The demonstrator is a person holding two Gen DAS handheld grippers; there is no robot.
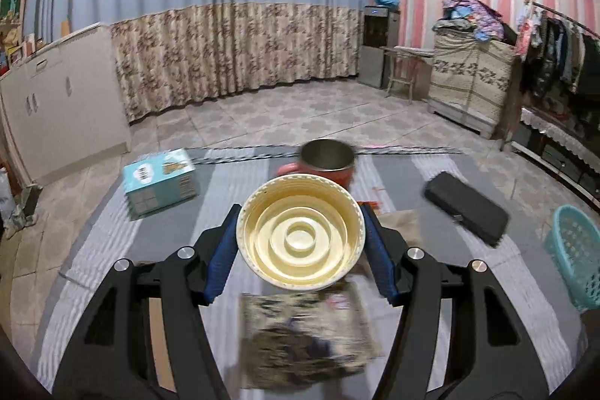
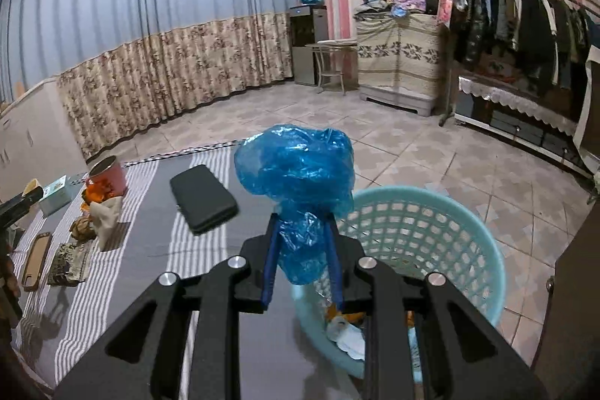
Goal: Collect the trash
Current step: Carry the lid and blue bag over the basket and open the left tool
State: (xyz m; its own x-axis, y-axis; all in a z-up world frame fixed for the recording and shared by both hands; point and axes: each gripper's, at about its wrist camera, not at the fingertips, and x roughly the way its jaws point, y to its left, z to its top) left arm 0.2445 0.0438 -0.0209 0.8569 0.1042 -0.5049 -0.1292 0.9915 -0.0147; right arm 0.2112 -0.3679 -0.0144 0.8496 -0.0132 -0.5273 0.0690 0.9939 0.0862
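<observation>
Left claw: closed on one cream plastic bowl, its open mouth facing the camera, gripped at both sides by the blue pads and held clear above the table. The table carries a grey and white striped cloth.

Right claw: narrow, clamped on one crumpled blue plastic bag. The bag bulges above the fingertips and hangs over the table edge, just beside the rim of one light-blue lattice basket. The basket stands on the tiled floor at the table's right end. It already contains several scraps, white and orange; an exact count cannot be made.

Items counted on the table:
- One pink mug with a metal interior, directly behind the bowl in the left view.
- One teal carton, far left.
- One black flat case, right of centre.
- One patterned packet, blurred, beneath the left claw.
- One crumpled white paper and one heap of orange scraps, both near the mug.
- One brown flat tray-like piece, left edge of the right view.
</observation>
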